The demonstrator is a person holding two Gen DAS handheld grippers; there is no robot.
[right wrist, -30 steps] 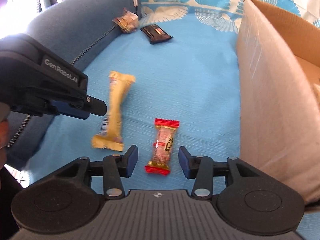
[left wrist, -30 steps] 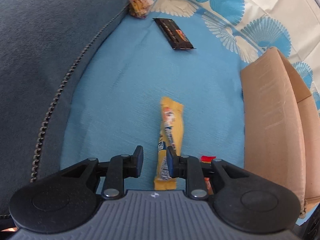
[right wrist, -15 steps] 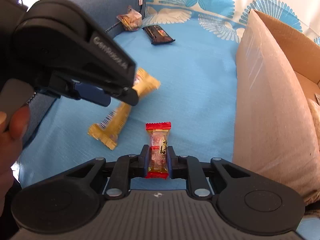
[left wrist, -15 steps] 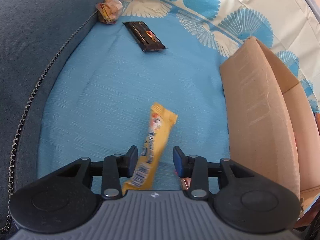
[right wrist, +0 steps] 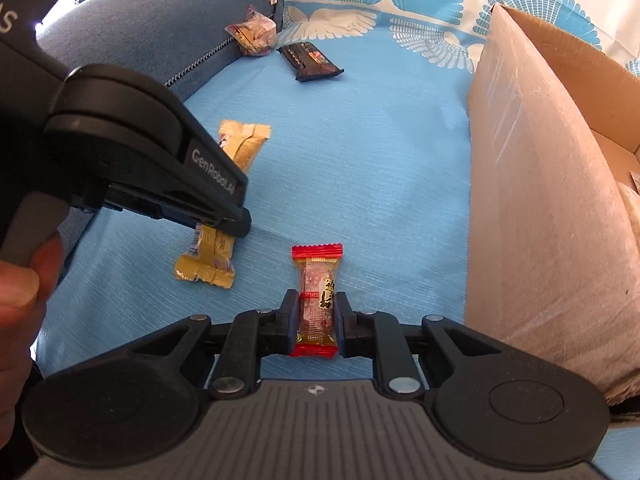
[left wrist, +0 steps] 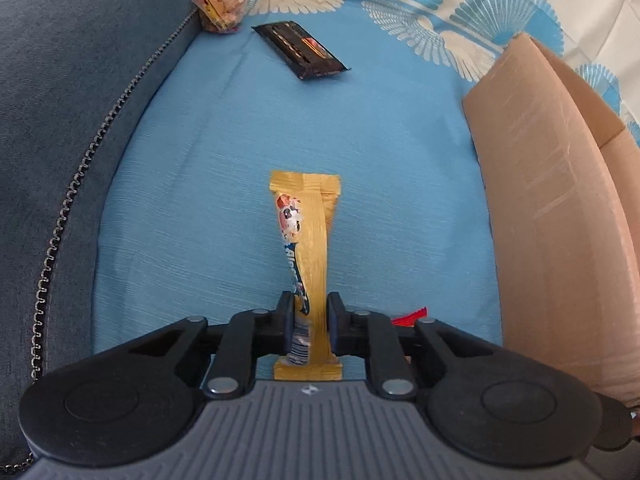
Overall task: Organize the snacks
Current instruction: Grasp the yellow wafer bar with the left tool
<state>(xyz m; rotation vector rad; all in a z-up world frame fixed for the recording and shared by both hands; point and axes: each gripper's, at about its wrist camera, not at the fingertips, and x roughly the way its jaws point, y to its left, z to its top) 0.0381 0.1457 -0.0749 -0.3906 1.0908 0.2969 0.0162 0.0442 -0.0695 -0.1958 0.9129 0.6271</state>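
Left gripper (left wrist: 307, 320), jaws just closing, clamps a yellow bar (left wrist: 308, 240), right gripper (right wrist: 316, 318) a red candy (right wrist: 318, 300); lifting both into the cardboard box (right wrist: 540, 184) likely follows.

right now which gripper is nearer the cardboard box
Right. The right gripper, shut on the red-ended candy, sits just beside the cardboard box wall. The left gripper, shut on the yellow bar, is farther out, beyond the candy.

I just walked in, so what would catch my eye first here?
Two grippers, each clamping a snack on the blue cloth: the left gripper has just closed on a yellow bar, and the right gripper grips a red-ended candy. A cardboard box stands open to the right.
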